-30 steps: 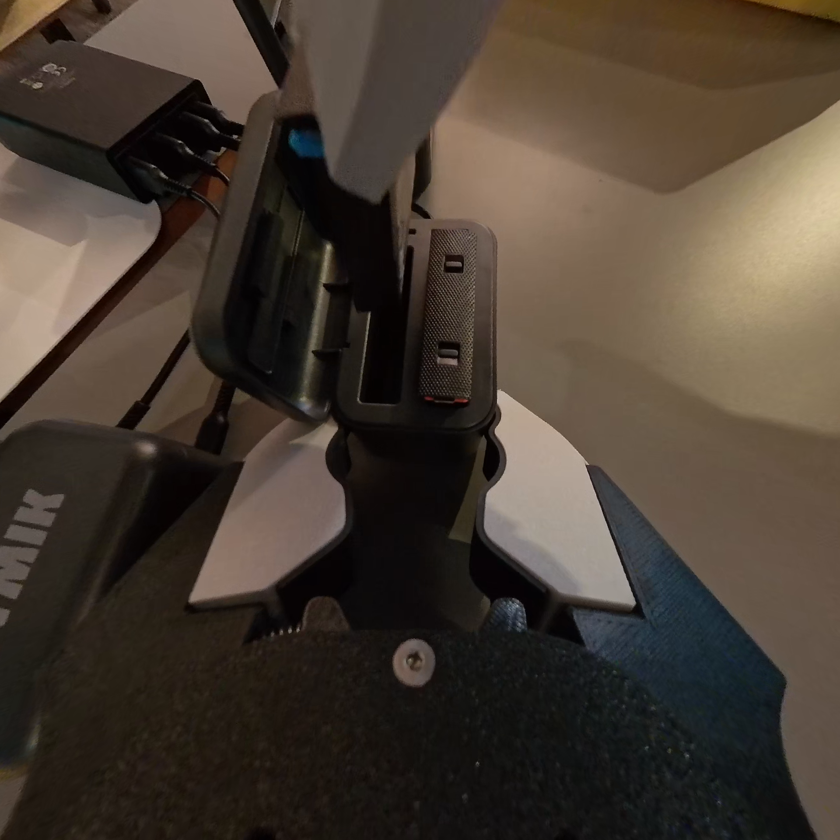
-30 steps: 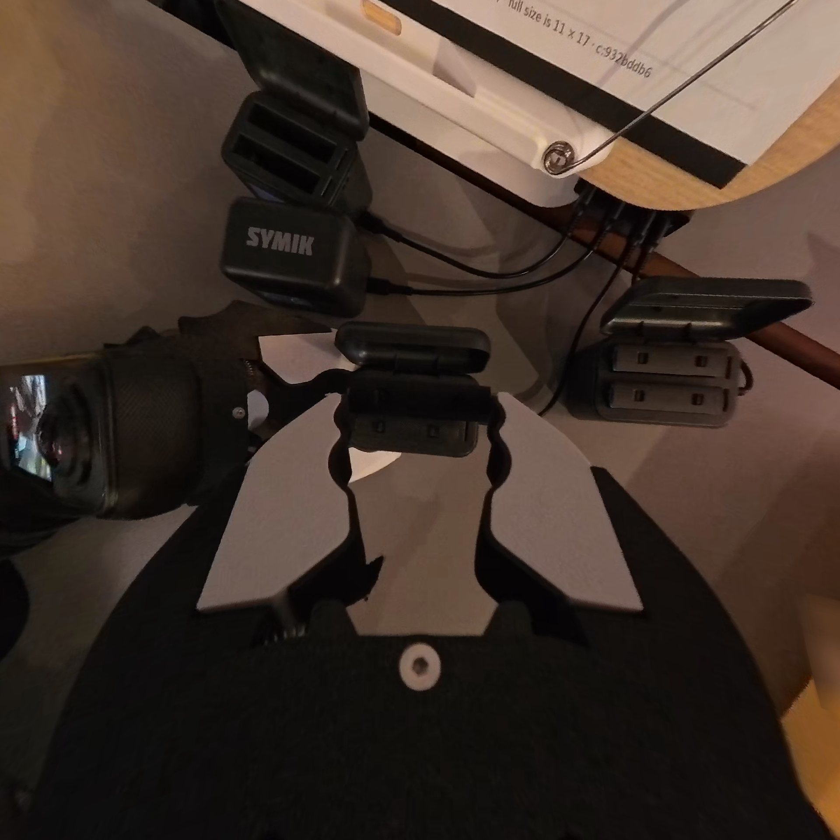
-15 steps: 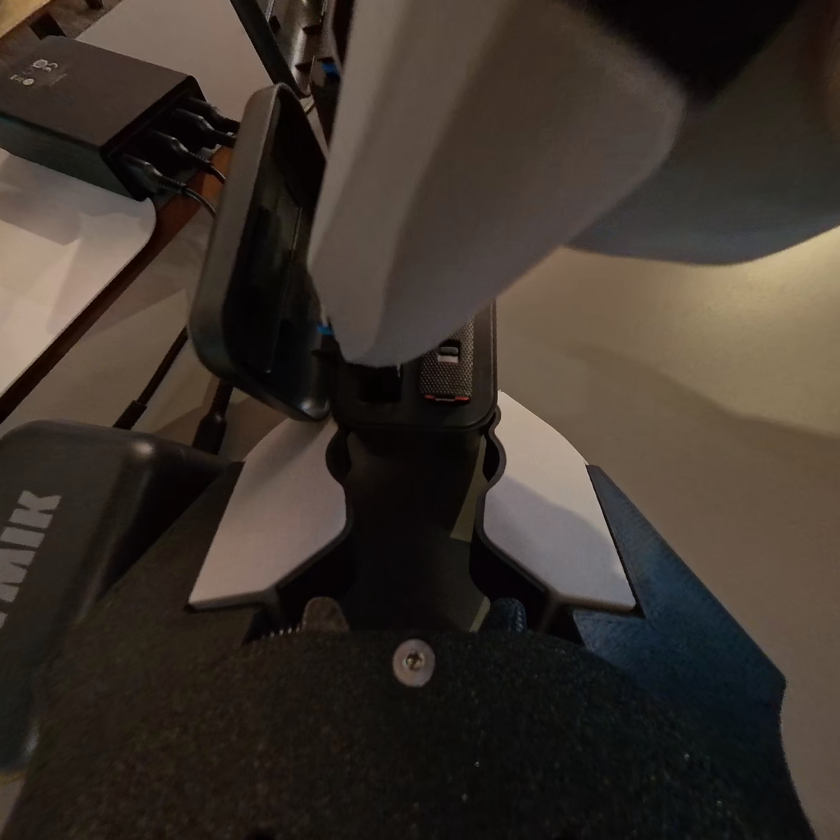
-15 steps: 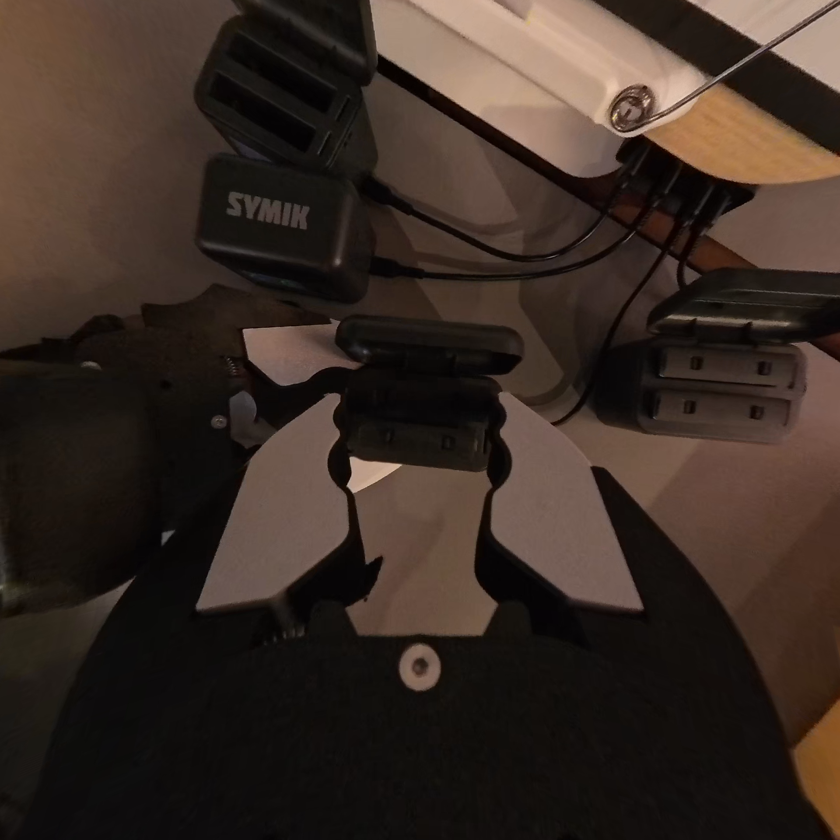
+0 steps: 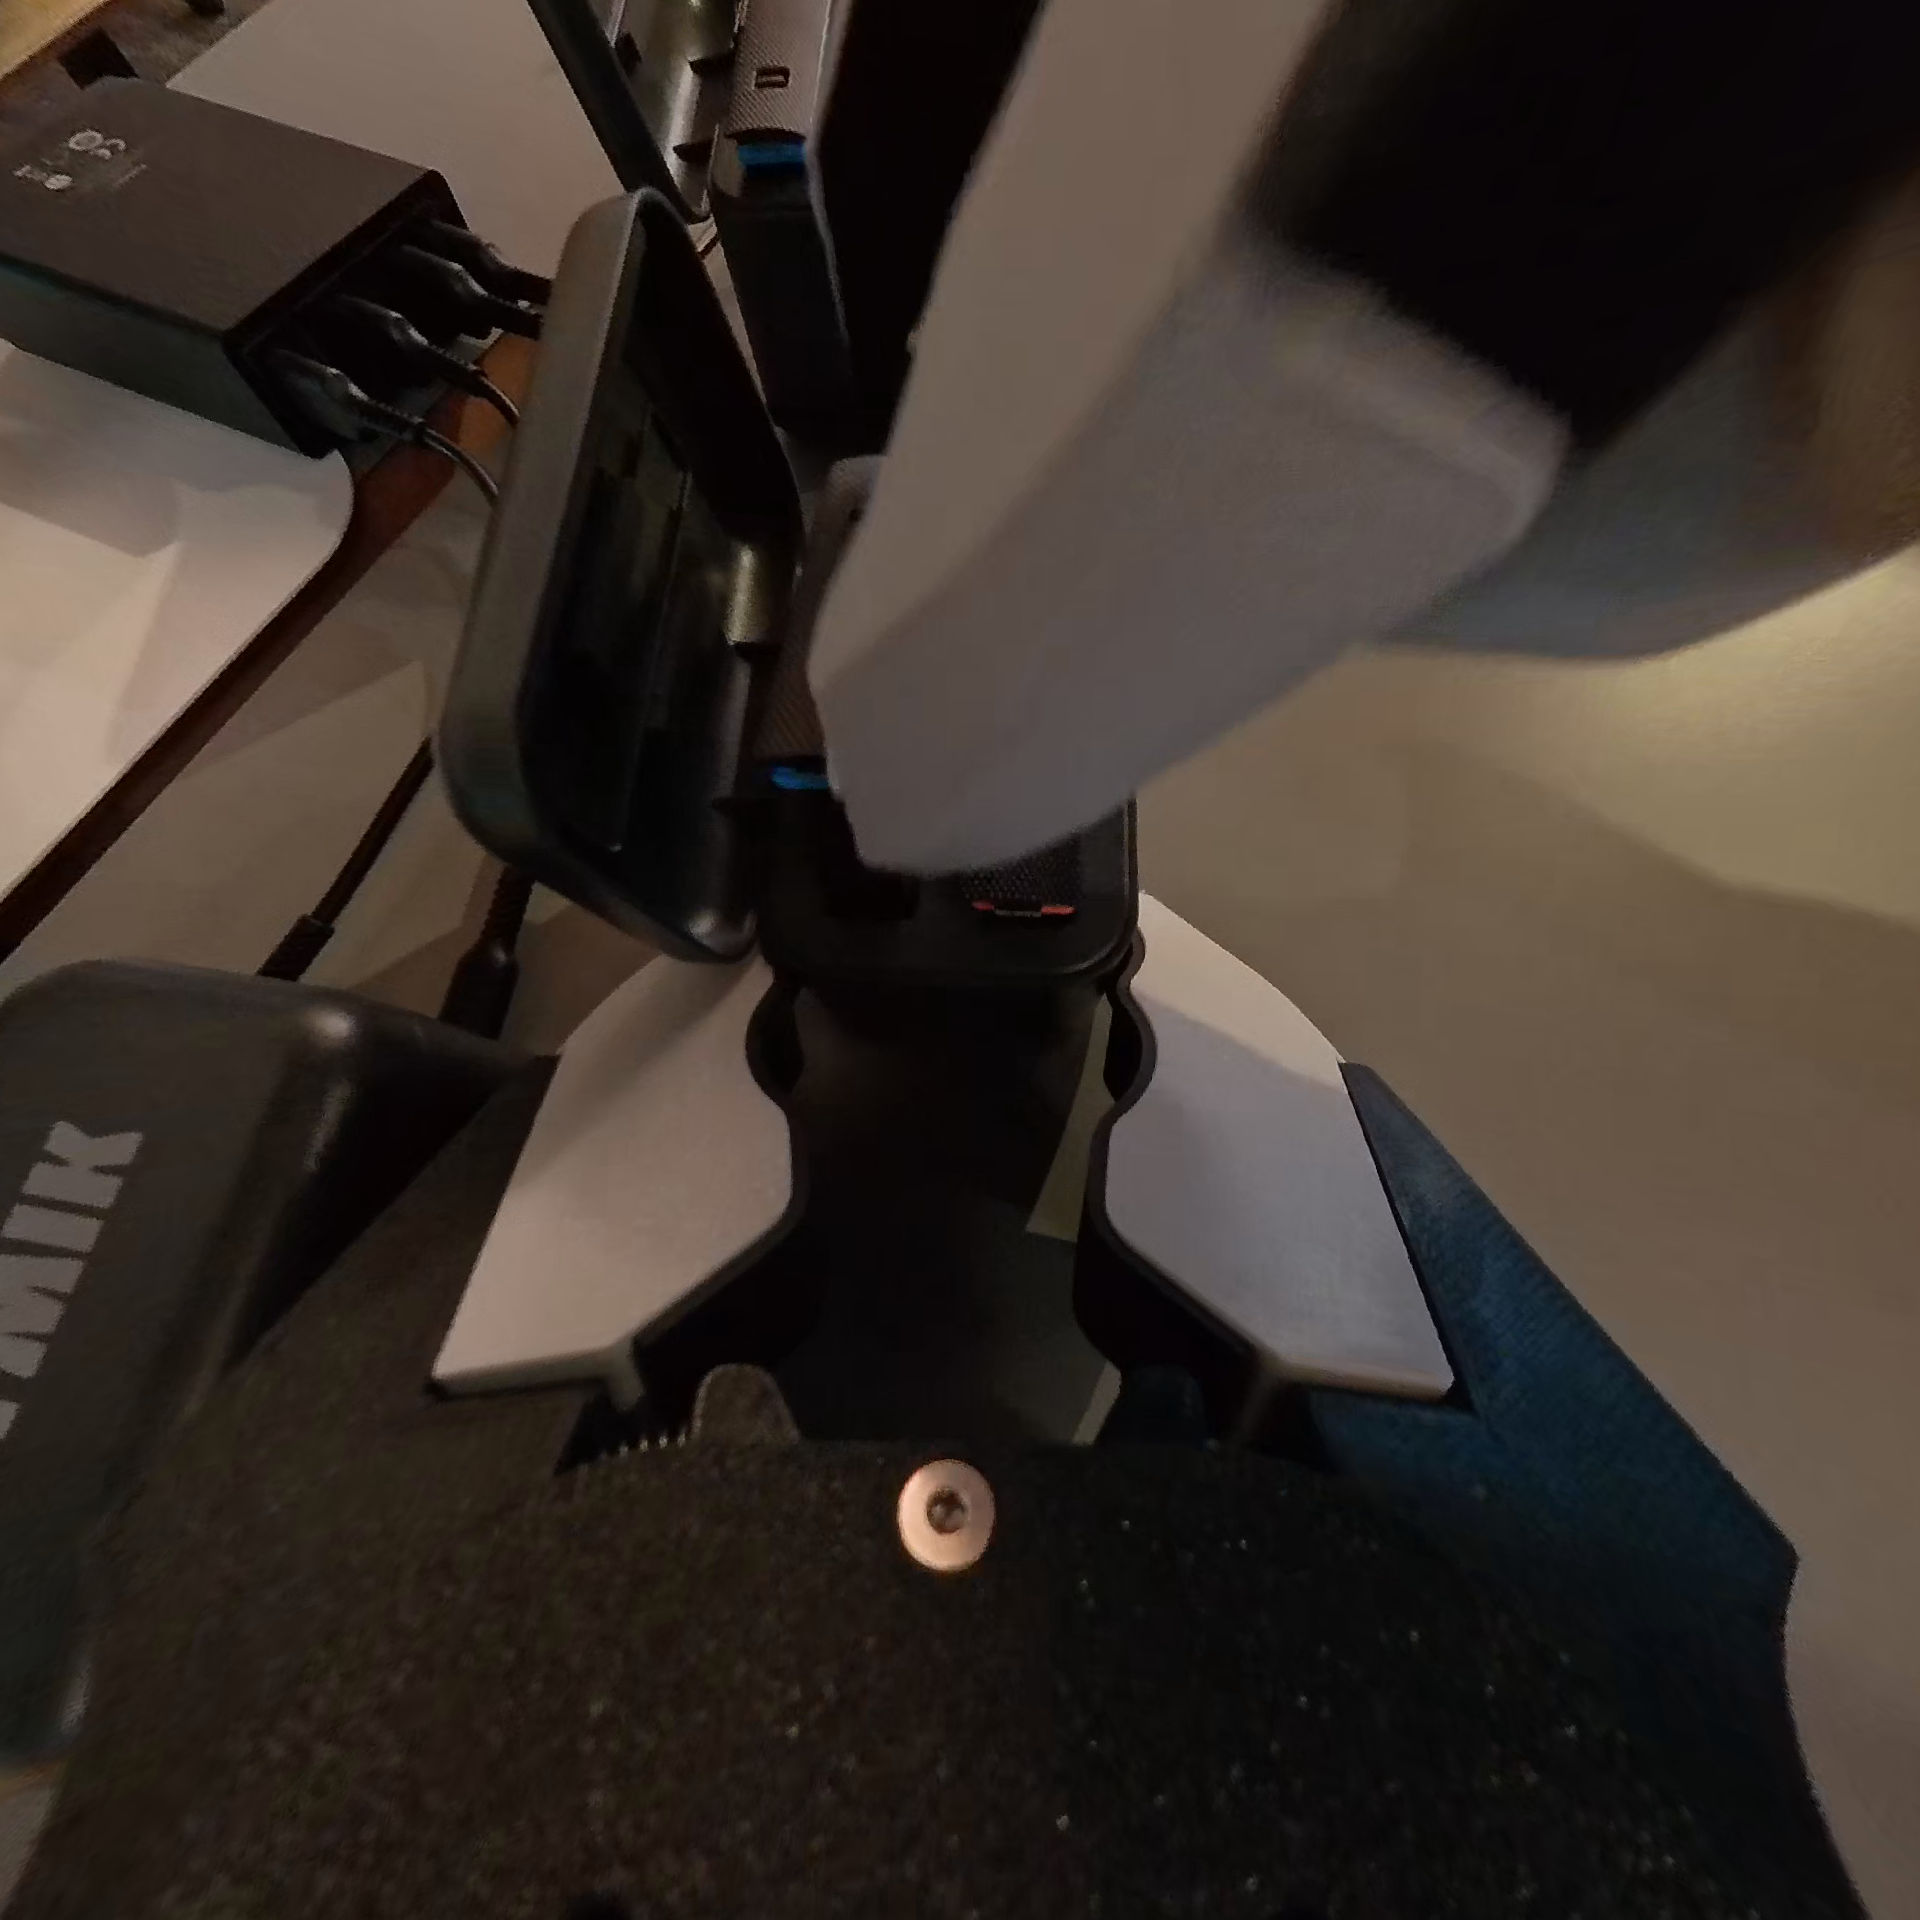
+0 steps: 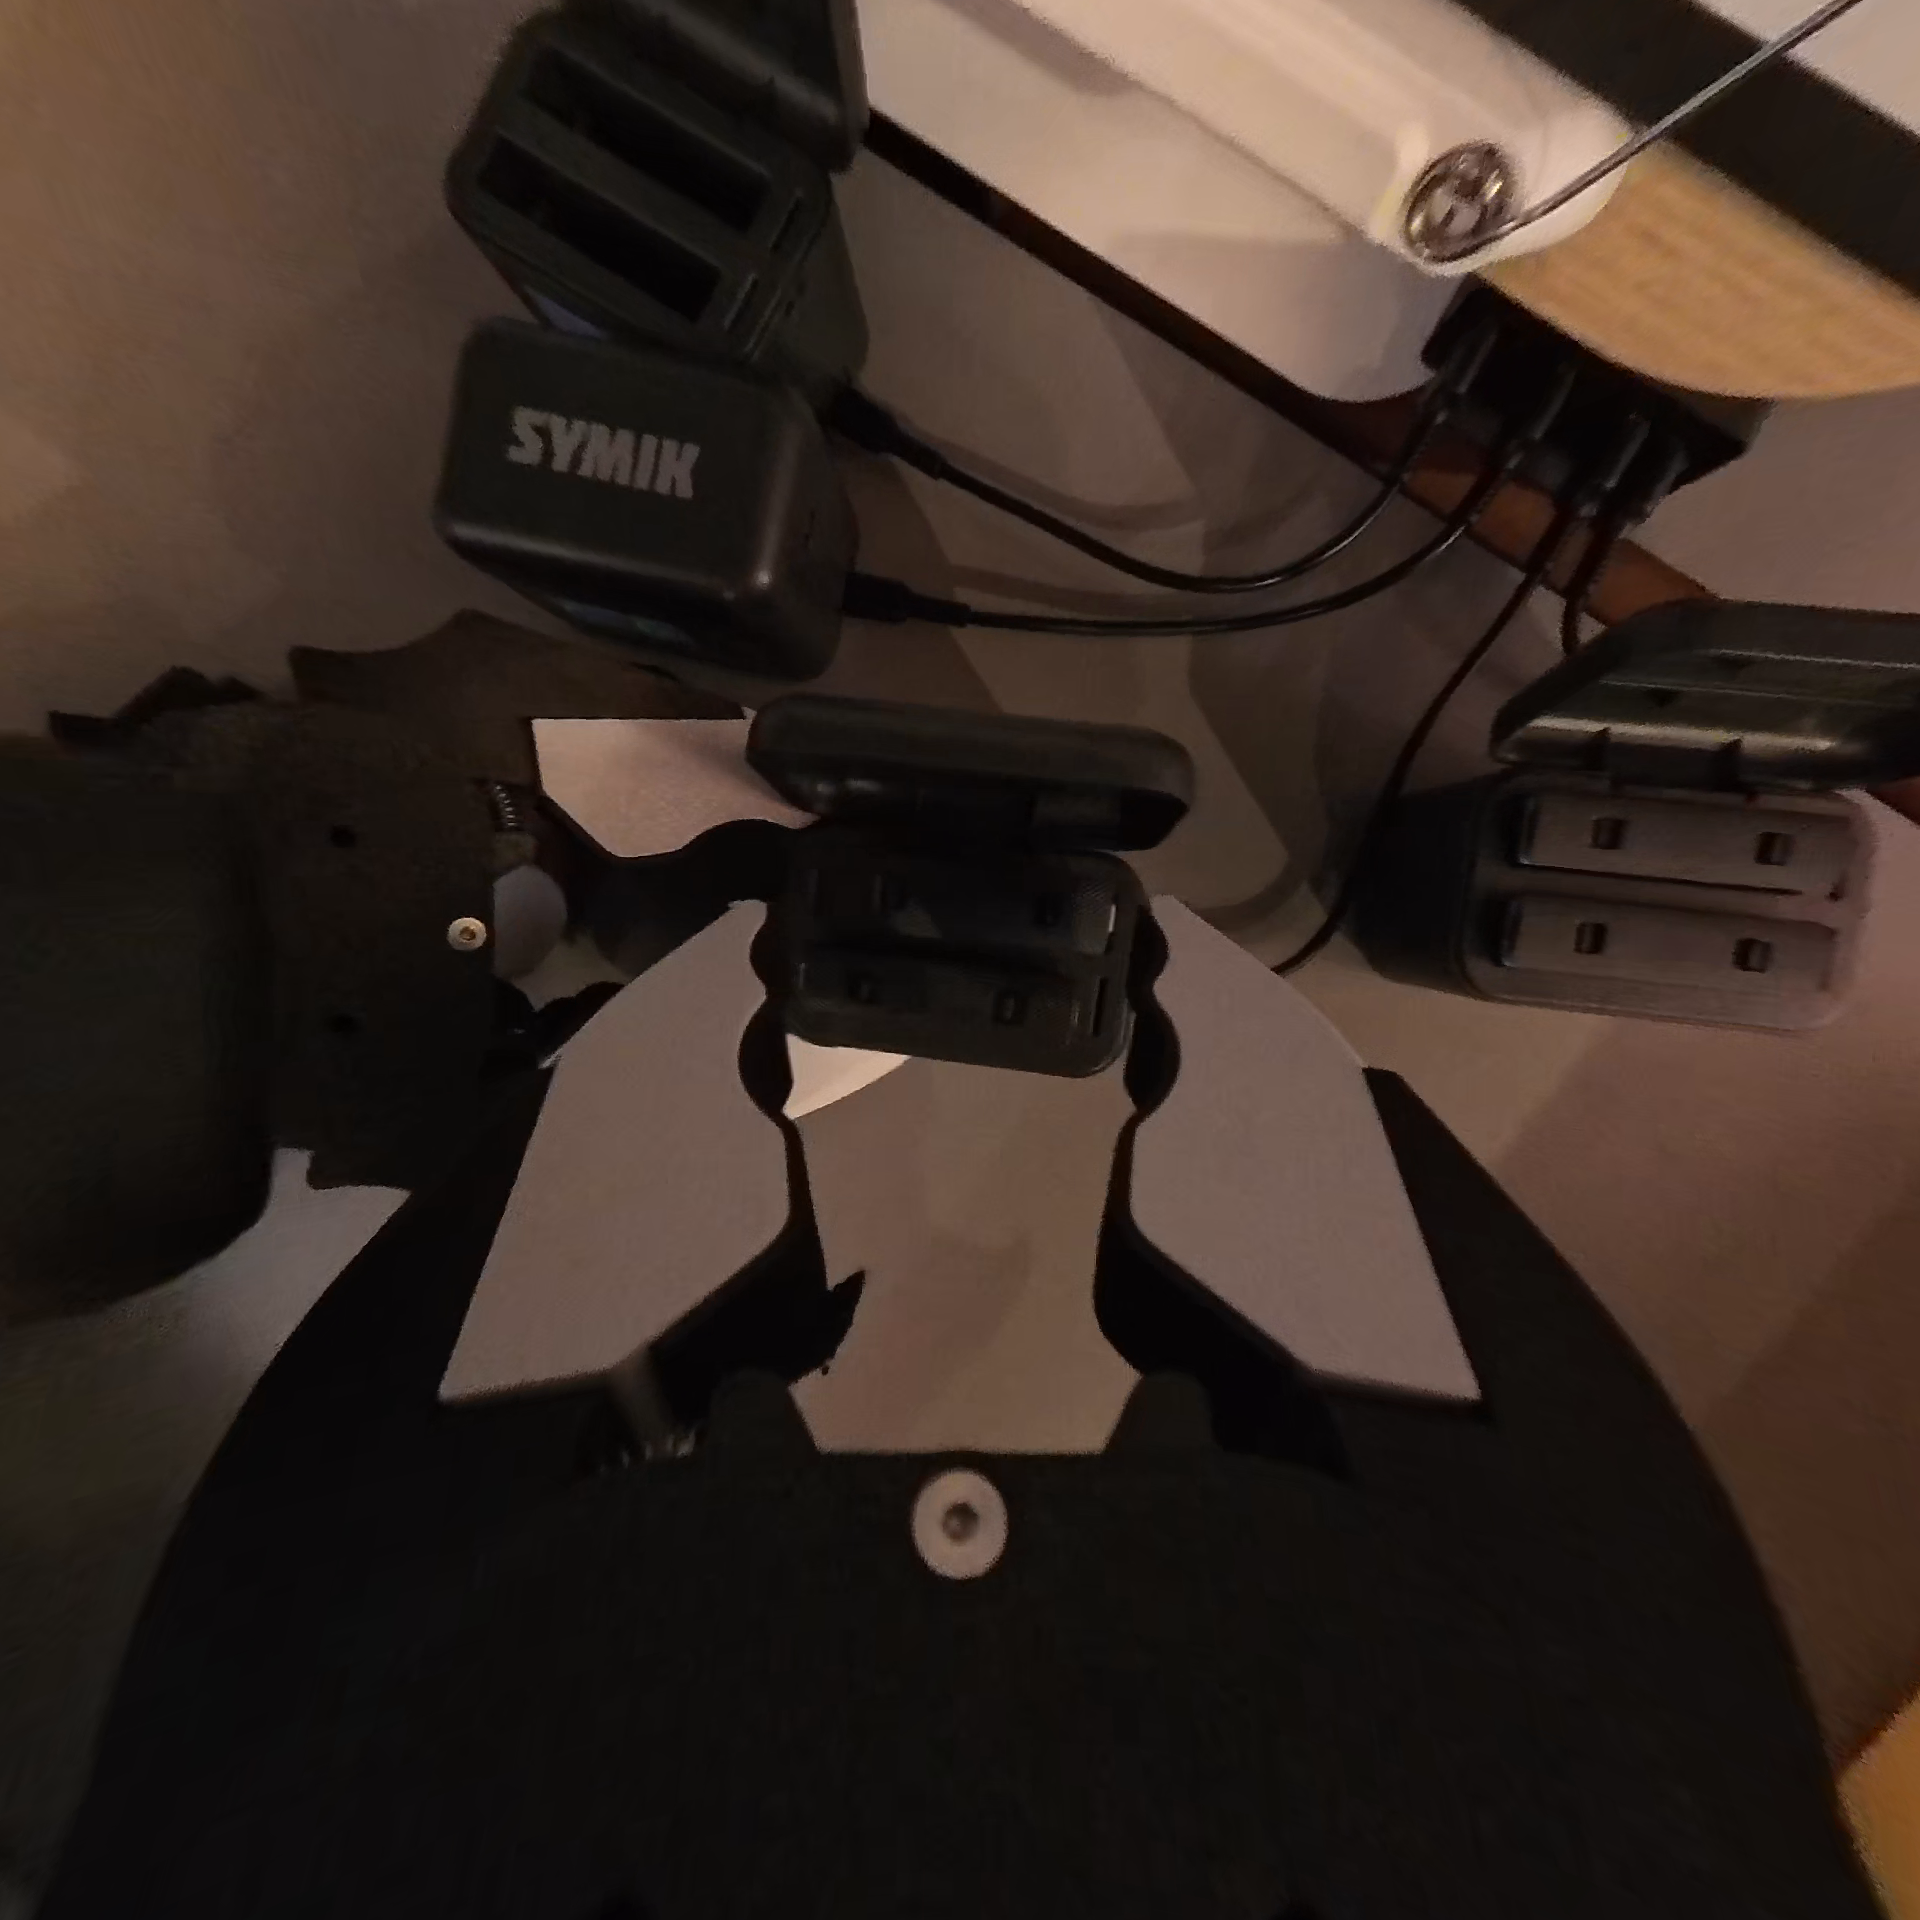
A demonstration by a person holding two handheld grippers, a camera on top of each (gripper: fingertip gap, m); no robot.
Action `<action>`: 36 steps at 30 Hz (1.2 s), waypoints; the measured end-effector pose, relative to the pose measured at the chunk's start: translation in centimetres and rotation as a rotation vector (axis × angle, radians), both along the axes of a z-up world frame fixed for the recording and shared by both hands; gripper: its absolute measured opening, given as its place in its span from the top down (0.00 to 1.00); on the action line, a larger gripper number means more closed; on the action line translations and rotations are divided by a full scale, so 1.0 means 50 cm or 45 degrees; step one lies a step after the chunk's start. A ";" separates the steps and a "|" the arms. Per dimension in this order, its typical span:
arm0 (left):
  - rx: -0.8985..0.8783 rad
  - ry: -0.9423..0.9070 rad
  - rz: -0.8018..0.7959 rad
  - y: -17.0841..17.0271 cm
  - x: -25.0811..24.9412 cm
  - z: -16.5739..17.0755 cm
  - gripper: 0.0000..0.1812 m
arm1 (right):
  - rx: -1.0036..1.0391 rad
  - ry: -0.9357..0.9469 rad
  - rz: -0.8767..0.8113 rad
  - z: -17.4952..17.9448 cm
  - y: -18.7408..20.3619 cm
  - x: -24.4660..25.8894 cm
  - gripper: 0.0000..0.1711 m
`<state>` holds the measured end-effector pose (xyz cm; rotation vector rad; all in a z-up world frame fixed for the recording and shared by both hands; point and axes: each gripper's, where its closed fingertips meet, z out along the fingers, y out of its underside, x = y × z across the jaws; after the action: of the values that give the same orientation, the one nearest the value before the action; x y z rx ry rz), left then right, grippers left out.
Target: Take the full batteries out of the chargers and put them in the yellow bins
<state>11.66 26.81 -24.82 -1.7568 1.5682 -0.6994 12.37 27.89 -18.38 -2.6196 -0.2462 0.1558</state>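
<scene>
The left claw (image 5: 940,997) grips the body of a black battery charger (image 5: 940,935) on the pale table (image 5: 1558,935), its two white fingers pressed to the case's sides. The charger's lid (image 5: 613,582) stands open at 10 o'clock. A battery with an orange mark (image 5: 1023,899) sits in the slot at the charger's right; a blue-tipped battery (image 5: 795,774) shows just left of it.

From 1 o'clock the right claw (image 6: 940,971) reaches down over the same charger, its broad white finger (image 5: 1091,520) covering most of the slots. In the right wrist view the charger (image 6: 951,966) lies between that claw's fingertips with two batteries in its slots; the jaws stand apart at about the case's width, and whether they touch anything cannot be told.

At 9 o'clock in the left wrist view a closed lettered charger (image 5: 135,1247) sits close by. A black power hub (image 5: 208,260) with plugged cables lies at 11 o'clock. In the right wrist view another open charger (image 6: 1652,914) holding two grey batteries stands at 3 o'clock, and an open charger with bare slots (image 6: 644,208) at 11 o'clock.
</scene>
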 end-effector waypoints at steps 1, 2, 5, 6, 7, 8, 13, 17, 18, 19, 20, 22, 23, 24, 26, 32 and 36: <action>0.001 0.000 0.000 0.000 0.000 0.000 0.69 | 0.026 0.007 0.001 0.007 0.002 0.001 0.66; 0.002 0.000 0.000 0.000 0.000 0.000 0.69 | 0.059 0.011 0.001 0.014 0.005 0.002 0.70; 0.003 0.001 0.000 0.000 0.000 0.000 0.69 | 0.085 0.028 0.017 0.012 0.008 -0.001 0.76; 0.004 0.001 0.001 0.000 0.000 0.000 0.69 | 0.073 0.034 0.026 0.006 0.007 -0.005 0.78; 0.002 0.000 0.001 0.000 0.000 0.000 0.68 | 0.078 0.049 0.026 0.004 0.008 -0.008 0.81; 0.002 0.001 0.001 0.000 0.000 0.000 0.69 | 0.084 0.055 0.028 0.005 0.010 -0.010 0.82; 0.001 0.001 0.000 0.000 -0.001 0.000 0.69 | 0.073 0.042 0.058 0.006 0.007 -0.020 0.85; 0.004 -0.001 -0.003 -0.001 -0.002 0.001 0.69 | 0.069 0.016 0.105 0.007 0.002 -0.031 0.84; 0.003 -0.004 -0.002 0.000 -0.002 0.001 0.69 | 0.072 -0.001 0.111 0.008 0.002 -0.032 0.84; 0.002 -0.007 -0.001 0.001 -0.002 0.002 0.68 | 0.069 -0.008 0.112 0.008 0.002 -0.032 0.85; 0.001 -0.014 0.001 0.001 -0.002 0.004 0.67 | 0.064 -0.015 0.109 0.008 0.003 -0.031 0.85; -0.005 -0.037 0.003 0.002 -0.003 0.009 0.67 | 0.054 -0.117 0.103 0.006 0.005 -0.008 0.88; 0.000 -0.042 0.006 0.004 -0.004 0.011 0.68 | 0.056 -0.194 0.116 0.002 0.005 0.007 0.88; 0.015 -0.046 0.011 0.007 -0.005 0.013 0.69 | 0.066 -0.176 0.129 0.000 0.004 0.004 0.92; 0.010 -0.051 0.021 0.012 -0.006 0.014 0.69 | 0.039 -0.064 0.140 -0.008 -0.005 -0.018 0.85; 0.011 -0.058 0.022 0.015 -0.009 0.016 0.69 | 0.090 -0.045 0.139 -0.005 0.006 -0.011 0.85; 0.006 -0.059 0.013 0.015 -0.008 0.016 0.69 | 0.183 -0.049 0.308 0.020 0.008 -0.020 0.77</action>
<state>11.25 27.54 -24.04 -1.7321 1.5275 -0.7261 11.37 28.27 -17.39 -2.4454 -0.5673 0.1638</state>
